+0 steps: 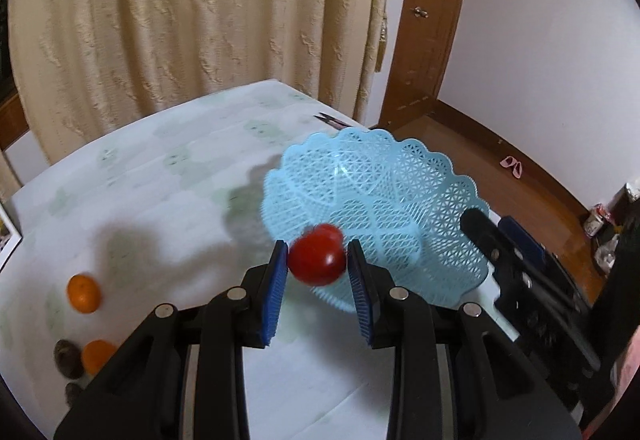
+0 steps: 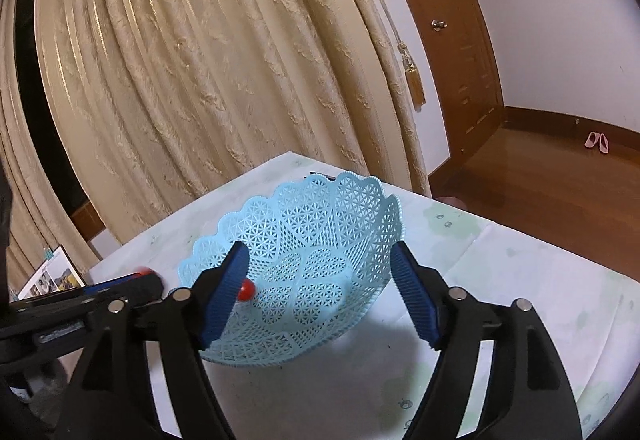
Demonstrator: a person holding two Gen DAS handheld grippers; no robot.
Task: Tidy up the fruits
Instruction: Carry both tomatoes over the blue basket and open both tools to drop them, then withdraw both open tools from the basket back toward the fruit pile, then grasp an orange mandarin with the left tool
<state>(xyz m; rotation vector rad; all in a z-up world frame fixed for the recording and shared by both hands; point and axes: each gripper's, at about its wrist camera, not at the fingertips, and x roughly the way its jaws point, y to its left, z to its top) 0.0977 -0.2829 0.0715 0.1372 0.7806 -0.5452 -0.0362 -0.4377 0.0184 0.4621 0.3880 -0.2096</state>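
While the left gripper (image 1: 317, 266) pinches the red fruit (image 1: 317, 259) just short of the blue basket (image 1: 400, 200), right gripper (image 2: 320, 294) fingers stand wide and empty. Early release risks fruit rolling off the counter (image 1: 160, 180).

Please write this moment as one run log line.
left gripper: shut on red tomato, near blue basket | right gripper: open, empty, at basket | oranges: on table

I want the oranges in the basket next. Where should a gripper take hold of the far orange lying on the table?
Grip the orange across its narrower middle, coming from above. It lies alone on the tablecloth, slightly oval, with free space on both sides for the fingers.
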